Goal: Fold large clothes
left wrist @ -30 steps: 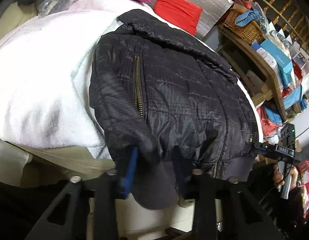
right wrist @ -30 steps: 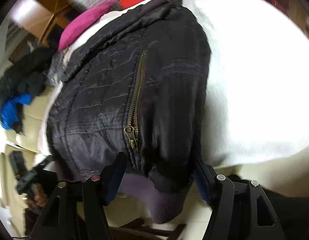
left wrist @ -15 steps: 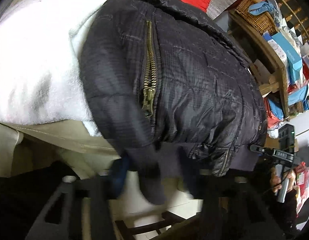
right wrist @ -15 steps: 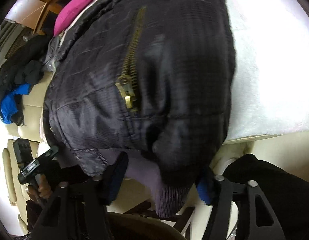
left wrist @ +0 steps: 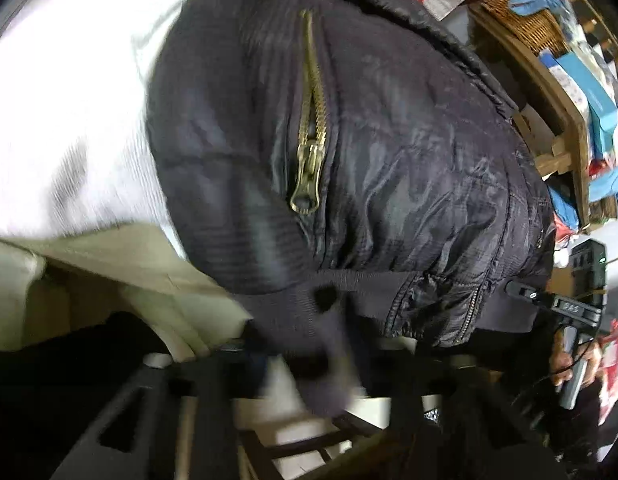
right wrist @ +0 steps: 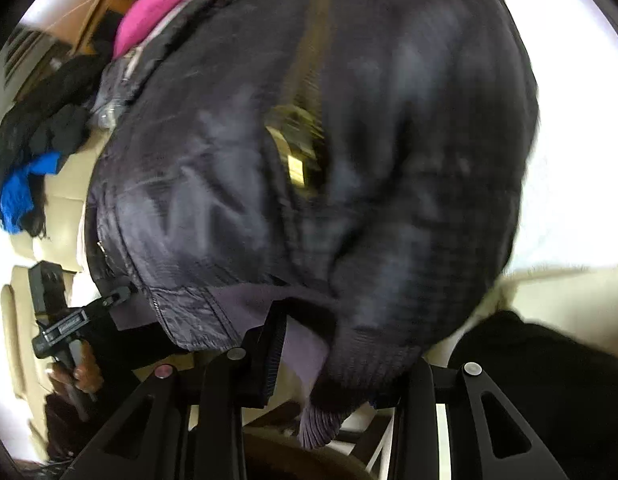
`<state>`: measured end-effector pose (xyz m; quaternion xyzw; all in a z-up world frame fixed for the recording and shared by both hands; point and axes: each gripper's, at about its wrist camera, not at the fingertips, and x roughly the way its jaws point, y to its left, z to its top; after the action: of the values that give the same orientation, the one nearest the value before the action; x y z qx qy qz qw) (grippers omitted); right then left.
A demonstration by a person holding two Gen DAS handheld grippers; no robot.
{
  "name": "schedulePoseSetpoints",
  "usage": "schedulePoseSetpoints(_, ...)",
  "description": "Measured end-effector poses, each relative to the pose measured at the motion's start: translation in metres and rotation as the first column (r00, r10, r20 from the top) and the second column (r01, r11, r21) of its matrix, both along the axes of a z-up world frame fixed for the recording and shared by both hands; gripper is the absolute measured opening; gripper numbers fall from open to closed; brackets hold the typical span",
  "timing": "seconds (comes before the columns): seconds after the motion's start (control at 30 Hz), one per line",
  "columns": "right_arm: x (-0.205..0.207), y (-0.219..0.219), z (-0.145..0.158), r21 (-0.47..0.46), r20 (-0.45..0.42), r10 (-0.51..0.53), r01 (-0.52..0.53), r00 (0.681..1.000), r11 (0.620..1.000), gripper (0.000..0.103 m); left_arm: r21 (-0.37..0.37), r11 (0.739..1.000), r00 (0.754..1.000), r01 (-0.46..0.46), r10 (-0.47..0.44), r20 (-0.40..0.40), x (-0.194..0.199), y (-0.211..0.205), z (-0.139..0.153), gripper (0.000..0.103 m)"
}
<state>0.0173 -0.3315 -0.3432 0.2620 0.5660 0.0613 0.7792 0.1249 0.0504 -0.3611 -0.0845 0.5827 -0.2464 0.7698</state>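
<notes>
Black jacket (left wrist: 389, 152) lies on white blanket (left wrist: 69, 100), hem hanging at 6 o'clock over edge; left gripper (left wrist: 321, 364) jaws just closing, narrow, pinching ribbed cuff (left wrist: 309, 320); right gripper (right wrist: 337, 364) jaws just closing on other cuff (right wrist: 369, 356); brass zip (left wrist: 309, 160) at 12 o'clock above left jaws.
</notes>
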Motion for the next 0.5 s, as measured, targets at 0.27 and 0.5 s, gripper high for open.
schedulePoseSetpoints(0.27, -0.015, 0.006, 0.056, -0.135, 0.121, 0.019, -0.003, 0.992, 0.991, 0.012, -0.057, 0.998, 0.992, 0.023, -0.016, 0.122, -0.014, 0.010, 0.039, 0.008)
schedulePoseSetpoints(0.5, -0.032, 0.008, 0.137, -0.189, 0.287, 0.092, -0.037, 0.954, 0.981, 0.012, -0.170, 0.983, 0.978, 0.073, -0.037, 0.205, -0.018, 0.037, 0.096, 0.008)
